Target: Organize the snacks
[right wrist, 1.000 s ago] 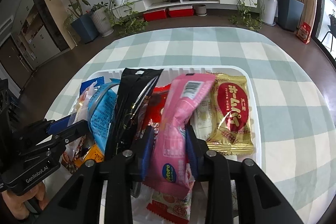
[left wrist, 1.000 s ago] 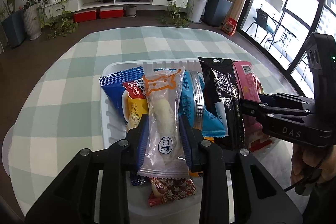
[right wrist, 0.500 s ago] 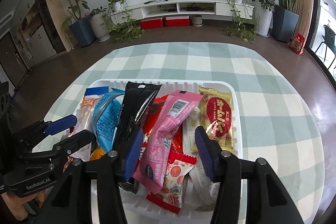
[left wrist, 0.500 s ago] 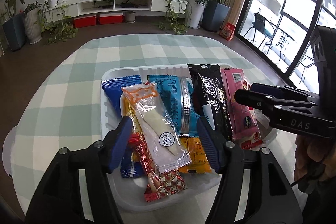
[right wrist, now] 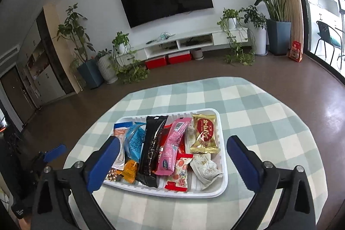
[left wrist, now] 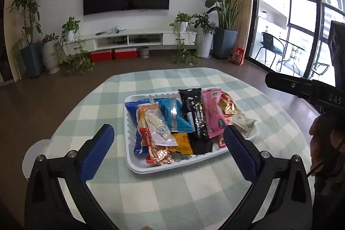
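left gripper point(left wrist: 168, 141): jaws opening, nothing between | right gripper point(right wrist: 172, 151): jaws opening, nothing between | risk: pink packet point(right wrist: 172, 143) leans on black packet point(right wrist: 152, 148), may slide inside white tray point(right wrist: 222, 167)

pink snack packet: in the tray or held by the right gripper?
In the white plastic tray: the pink snack packet lies among other snacks; the right gripper is opening, nothing between its jaws.

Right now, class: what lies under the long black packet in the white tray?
Under the black packet show a red wrapper and an orange packet; the tray floor beneath is covered.
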The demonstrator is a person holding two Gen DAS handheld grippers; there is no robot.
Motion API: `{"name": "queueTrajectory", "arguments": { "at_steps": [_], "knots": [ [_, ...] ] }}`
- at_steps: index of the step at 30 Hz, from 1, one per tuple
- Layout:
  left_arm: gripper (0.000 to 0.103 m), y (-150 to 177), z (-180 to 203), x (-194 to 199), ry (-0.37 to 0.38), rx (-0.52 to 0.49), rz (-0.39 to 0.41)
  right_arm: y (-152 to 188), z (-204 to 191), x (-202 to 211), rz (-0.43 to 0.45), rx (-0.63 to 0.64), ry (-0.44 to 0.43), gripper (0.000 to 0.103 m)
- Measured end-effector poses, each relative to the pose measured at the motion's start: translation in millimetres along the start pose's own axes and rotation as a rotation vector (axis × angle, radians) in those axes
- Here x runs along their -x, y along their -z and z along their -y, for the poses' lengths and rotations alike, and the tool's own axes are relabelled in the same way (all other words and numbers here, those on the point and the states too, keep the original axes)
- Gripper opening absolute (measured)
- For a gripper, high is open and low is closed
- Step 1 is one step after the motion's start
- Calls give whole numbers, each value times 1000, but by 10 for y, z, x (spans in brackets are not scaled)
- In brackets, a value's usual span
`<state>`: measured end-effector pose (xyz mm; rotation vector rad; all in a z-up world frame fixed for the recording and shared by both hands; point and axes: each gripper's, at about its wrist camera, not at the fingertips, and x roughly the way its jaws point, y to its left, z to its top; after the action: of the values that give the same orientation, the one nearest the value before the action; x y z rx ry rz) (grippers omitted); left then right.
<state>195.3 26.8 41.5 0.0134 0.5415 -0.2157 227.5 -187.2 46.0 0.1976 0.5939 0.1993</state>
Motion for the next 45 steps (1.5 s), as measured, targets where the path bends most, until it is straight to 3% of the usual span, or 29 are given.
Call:
{"name": "queueTrajectory", "arguments": {
  "at_steps": [5,7,12,16,26,36,45],
  "knots": [
    [103,25,346,774,-164,-49,175,99,-255,649,146,122,2,103],
    [103,37,439,1084,-185,-32,242,145,-360,943,224,160,-1,103],
    [103,71,568,1526,-136,8,246,303,-513,1623,409,192,-18,103],
    [103,125,644,1715,-148,31,215,405,-583,1944,461,201,2,103],
    [103,267,769,1966,-118,15,180,608,-489,2225,387,123,2,103],
    [103,456,739,1749,-201,51,30,846,-473,2085,280,98,53,103],
    [103,671,643,1476,-160,94,-63,1049,-423,1822,135,68,127,103]
  ]
}}
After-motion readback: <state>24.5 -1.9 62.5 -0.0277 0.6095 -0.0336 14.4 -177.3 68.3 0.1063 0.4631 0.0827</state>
